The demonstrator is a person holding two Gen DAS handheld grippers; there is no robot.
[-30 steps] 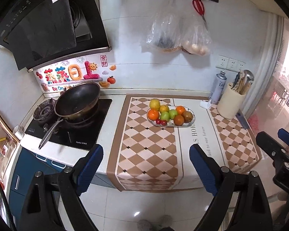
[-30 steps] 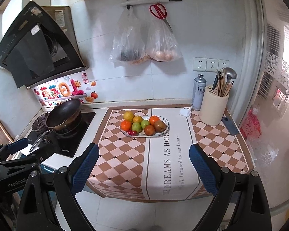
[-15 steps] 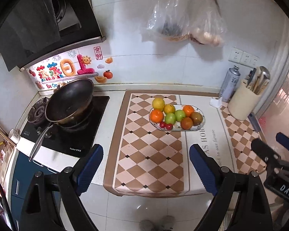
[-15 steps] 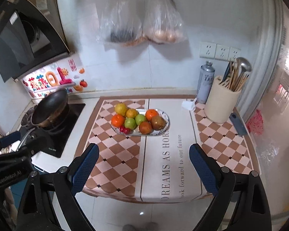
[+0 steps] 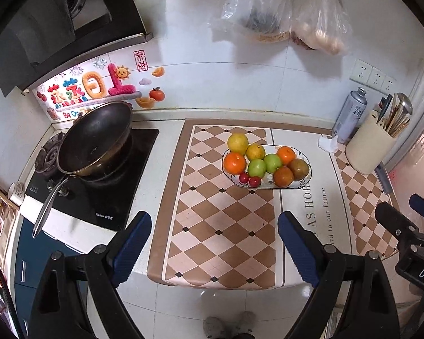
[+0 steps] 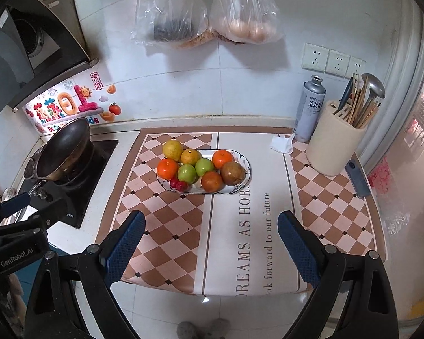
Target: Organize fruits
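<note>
Left gripper [image 5: 214,240]: you are holding it wide open, with nothing between its blue pads; it is hanging over the front edge of the checkered mat [image 5: 212,217], well short of the plate.
Right gripper [image 6: 212,240]: you are keeping this one spread wide too, and it is gripping nothing; it is also in front of the plate, more to the right side of it.
Fruit plate [image 6: 247,166]: it is sitting near the middle of the mat, a little toward the wall, with all the fruits piled on it.
Fruits on the plate: a yellow citrus [image 6: 172,148] is lying at the far left rim, an orange [image 6: 167,168] at the left, two green apples [image 6: 187,173] in the middle, a brown fruit [image 6: 232,173] at the right, and small red cherry tomatoes [image 6: 179,184] at the near rim.
Handling: I am judging the round fruits as firm but smooth, so they are likely rolling if pushed; you are better taking one across its widest part. The tomatoes are looking soft and small, needing a gentle squeeze.
Left view only: it is showing the whole wok [image 5: 94,138] with its long handle, left of the plate.
Right view only: it is showing all three wall sockets [image 6: 335,60] and the full utensil holder [image 6: 333,152], right of the plate.
</note>
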